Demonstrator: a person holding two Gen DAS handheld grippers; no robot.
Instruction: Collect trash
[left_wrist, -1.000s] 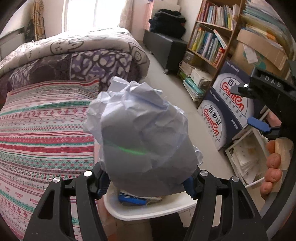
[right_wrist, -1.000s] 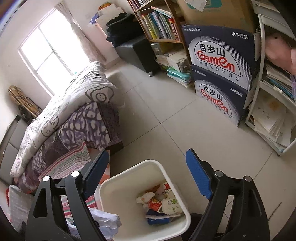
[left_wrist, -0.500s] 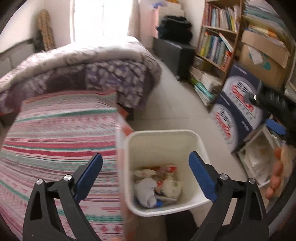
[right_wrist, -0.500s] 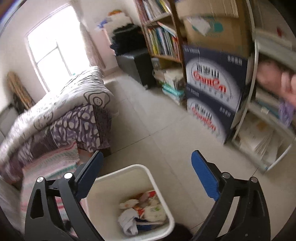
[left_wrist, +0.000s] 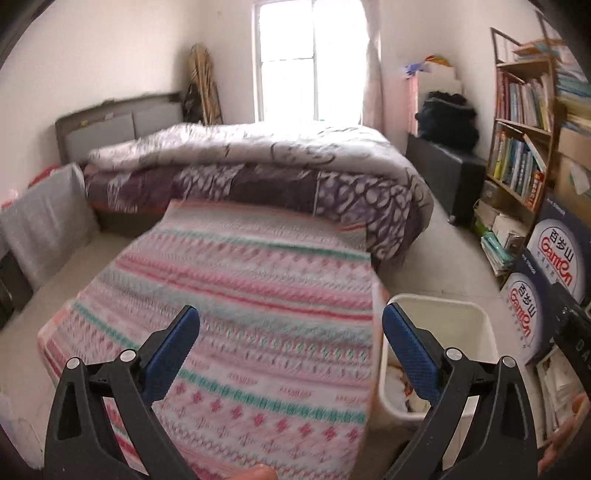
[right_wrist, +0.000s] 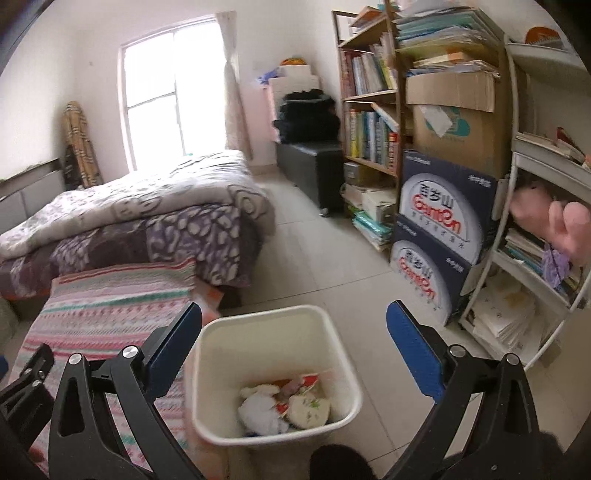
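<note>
A white trash bin stands on the floor tiles beside a striped blanket. Crumpled white paper and coloured wrappers lie at its bottom. My right gripper hangs above the bin, its jaws opening wide with nothing held between them. My left gripper is over the striped blanket, left of the bin, and its jaws are also opening with nothing in them. In the left wrist view the right blue pad covers part of the bin's inside.
A bed with a purple patterned quilt lies behind the blanket. Blue cartons, a wooden bookshelf and a white rack of papers line the right wall. A black bench stands further back.
The crumpled paper left my left gripper and now lies in the bin. Both grippers opened wide. The left view swung left over the blanket, and both views tilted up toward the bed.
</note>
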